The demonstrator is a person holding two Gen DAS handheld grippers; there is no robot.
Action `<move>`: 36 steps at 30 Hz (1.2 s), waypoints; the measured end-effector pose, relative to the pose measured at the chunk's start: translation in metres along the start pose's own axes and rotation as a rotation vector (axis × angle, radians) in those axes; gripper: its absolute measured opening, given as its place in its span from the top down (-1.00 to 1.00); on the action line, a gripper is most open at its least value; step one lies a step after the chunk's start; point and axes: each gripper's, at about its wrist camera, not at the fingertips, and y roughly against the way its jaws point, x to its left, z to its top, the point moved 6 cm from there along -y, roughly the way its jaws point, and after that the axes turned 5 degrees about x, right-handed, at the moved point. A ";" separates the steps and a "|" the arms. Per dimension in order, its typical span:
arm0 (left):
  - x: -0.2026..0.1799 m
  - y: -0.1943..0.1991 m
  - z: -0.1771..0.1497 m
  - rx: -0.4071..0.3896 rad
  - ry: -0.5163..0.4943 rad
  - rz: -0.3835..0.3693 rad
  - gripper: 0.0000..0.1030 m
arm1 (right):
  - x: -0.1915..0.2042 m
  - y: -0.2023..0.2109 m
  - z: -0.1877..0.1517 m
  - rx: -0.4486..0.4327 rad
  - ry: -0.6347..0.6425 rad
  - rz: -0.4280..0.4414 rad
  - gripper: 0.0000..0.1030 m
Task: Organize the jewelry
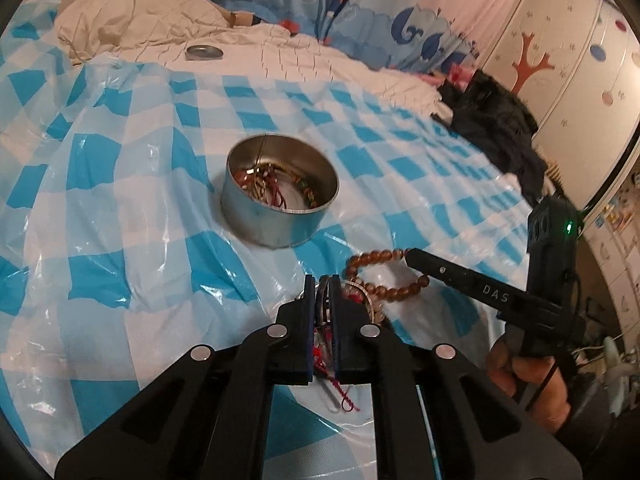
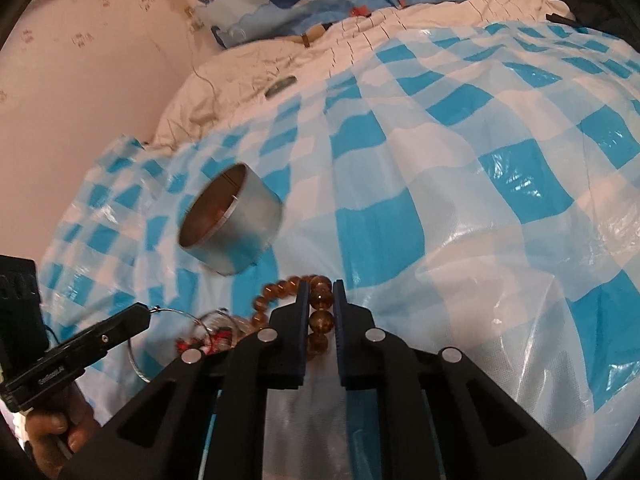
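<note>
Left wrist view alone looks into the metal tin (image 1: 280, 192) — tangled jewelry inside. Left gripper (image 1: 324, 284) clamps a thin silver bangle (image 2: 168, 314); right gripper (image 2: 320, 292) pinches the amber bead bracelet (image 2: 320, 320). Blue-checked plastic sheet (image 2: 460, 208) covers the bed — a small lid (image 1: 204, 52) lies beyond.

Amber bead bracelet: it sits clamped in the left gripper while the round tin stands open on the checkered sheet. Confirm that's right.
Wrong gripper. The right gripper is shut on the amber bead bracelet, as the right wrist view shows; the left gripper pinches a thin silver bangle. The round tin does stand open on the checkered sheet.
</note>
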 end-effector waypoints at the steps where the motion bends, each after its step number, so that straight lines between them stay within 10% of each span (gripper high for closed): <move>1: 0.001 0.002 0.001 -0.006 0.007 -0.009 0.90 | 0.001 0.003 0.001 -0.010 -0.001 0.009 0.76; 20: 0.010 0.038 0.019 -0.122 0.117 -0.207 0.93 | 0.020 0.038 0.013 -0.113 0.000 0.152 0.76; 36: -0.010 0.022 0.048 -0.144 0.092 -0.204 0.94 | 0.024 0.049 0.017 -0.128 -0.021 0.217 0.76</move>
